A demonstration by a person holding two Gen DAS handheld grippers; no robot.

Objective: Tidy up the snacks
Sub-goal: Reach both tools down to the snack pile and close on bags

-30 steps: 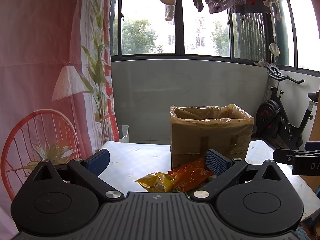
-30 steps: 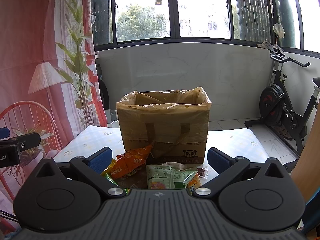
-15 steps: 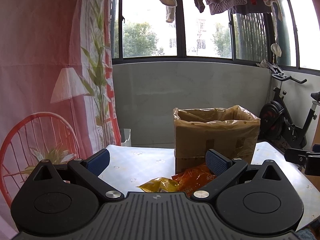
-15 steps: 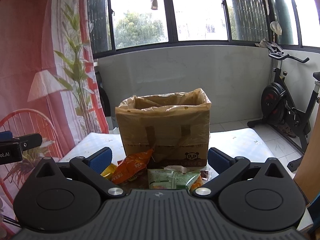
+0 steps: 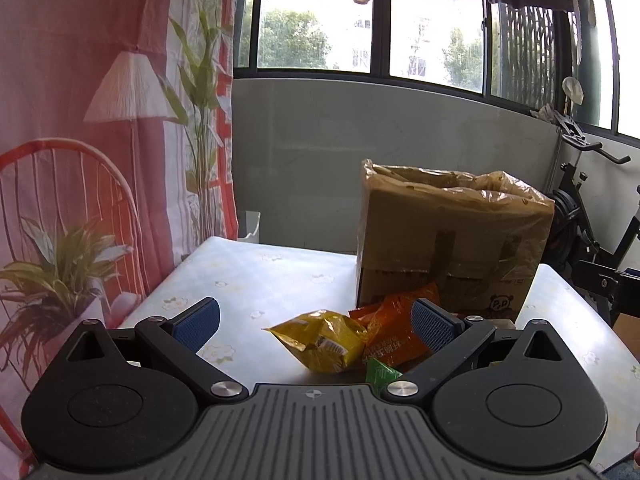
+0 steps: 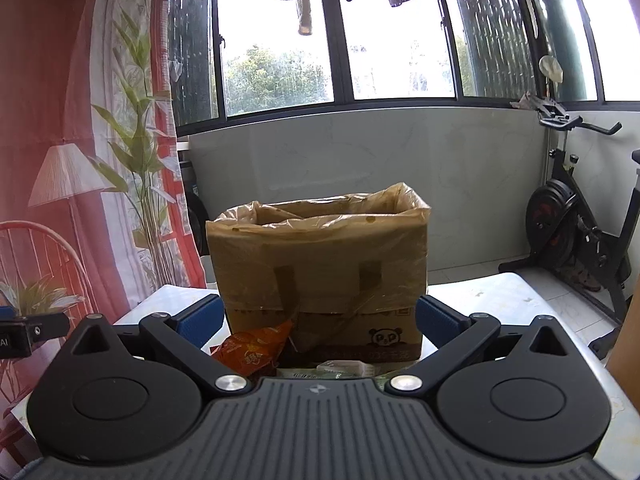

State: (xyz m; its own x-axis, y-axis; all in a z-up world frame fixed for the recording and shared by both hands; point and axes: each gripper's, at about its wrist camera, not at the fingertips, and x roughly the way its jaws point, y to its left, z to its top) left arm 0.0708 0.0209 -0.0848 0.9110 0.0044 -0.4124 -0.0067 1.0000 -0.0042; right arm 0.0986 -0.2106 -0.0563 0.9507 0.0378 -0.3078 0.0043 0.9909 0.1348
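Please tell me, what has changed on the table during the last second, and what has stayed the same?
Only the cameras moved: the left gripper tilted down toward the yellow packet, and the right gripper tilted up, hiding the green packets. Both are open and empty as before. The packets and brown bag did not move.

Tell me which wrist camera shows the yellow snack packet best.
The left wrist view. The yellow snack packet lies in full sight on the table, between the open left gripper fingers, beside the orange snack packet. The right wrist view shows none of it, only the orange packet and the lined box.
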